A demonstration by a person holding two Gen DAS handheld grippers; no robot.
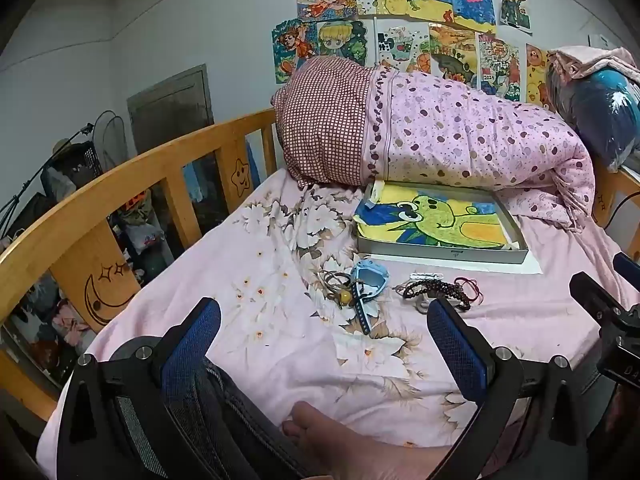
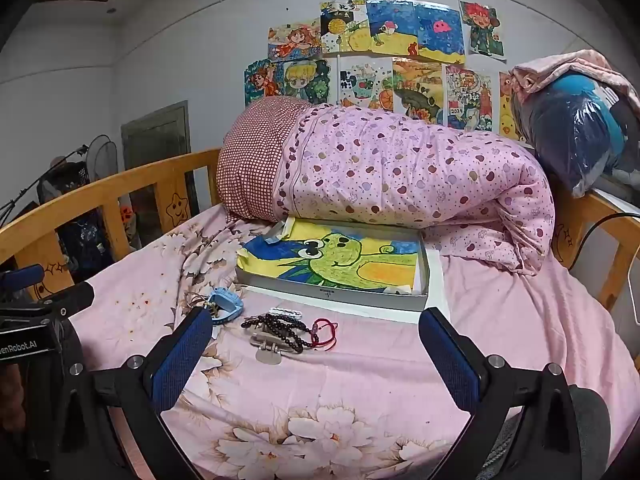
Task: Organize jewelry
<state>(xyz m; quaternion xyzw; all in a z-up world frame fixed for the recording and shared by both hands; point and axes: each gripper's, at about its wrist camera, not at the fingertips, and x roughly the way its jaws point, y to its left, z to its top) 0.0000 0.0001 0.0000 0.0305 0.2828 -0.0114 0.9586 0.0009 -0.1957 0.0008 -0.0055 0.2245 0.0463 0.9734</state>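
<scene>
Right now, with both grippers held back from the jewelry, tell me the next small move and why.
Probably ease the right gripper forward and down to the dark bead bracelet. Its jaws are open and empty, and the bracelet lies loose on the bedsheet straight ahead, tangled beside a red cord. The shallow box just behind looks like the place for it.

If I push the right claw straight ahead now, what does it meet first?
Most likely the dark bead bracelet lying on the pink sheet, centred between the open right claw. The shallow box lies behind it. Depth is uncertain.
</scene>
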